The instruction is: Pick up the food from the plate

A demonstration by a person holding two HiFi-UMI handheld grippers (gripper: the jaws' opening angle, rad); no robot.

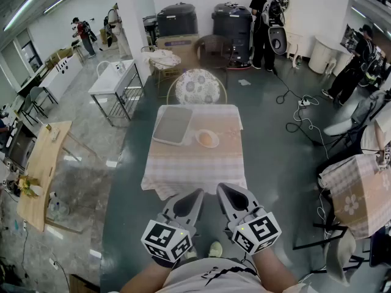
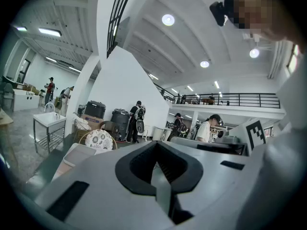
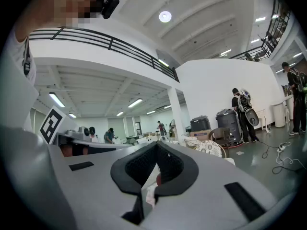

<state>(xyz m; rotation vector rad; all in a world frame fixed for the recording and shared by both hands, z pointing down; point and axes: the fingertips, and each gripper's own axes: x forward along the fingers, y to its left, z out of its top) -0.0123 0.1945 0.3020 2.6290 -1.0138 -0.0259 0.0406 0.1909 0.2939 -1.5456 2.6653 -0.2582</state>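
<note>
A round orange-tan piece of food [image 1: 208, 138] lies on a small white plate [image 1: 198, 141] on the checkered tablecloth [image 1: 194, 166], just right of a grey tray [image 1: 173, 125]. Both grippers are held low in front of the person's body, short of the table's near edge and well away from the plate. In the head view my left gripper [image 1: 197, 194] points up and to the right, and my right gripper [image 1: 222, 189] points up and to the left. Their tips meet, and each is shut with nothing held. The left gripper [image 2: 156, 145] and right gripper [image 3: 157, 145] views look over the table, and the food is hidden behind the jaws.
A chair with a floral cushion [image 1: 197, 87] stands at the table's far side. Black bins [image 1: 232, 18] and a person stand further back. Cables [image 1: 299, 112] trail on the floor to the right, by a cloth-covered seat [image 1: 357, 191]. A wooden table [image 1: 43, 163] stands at the left.
</note>
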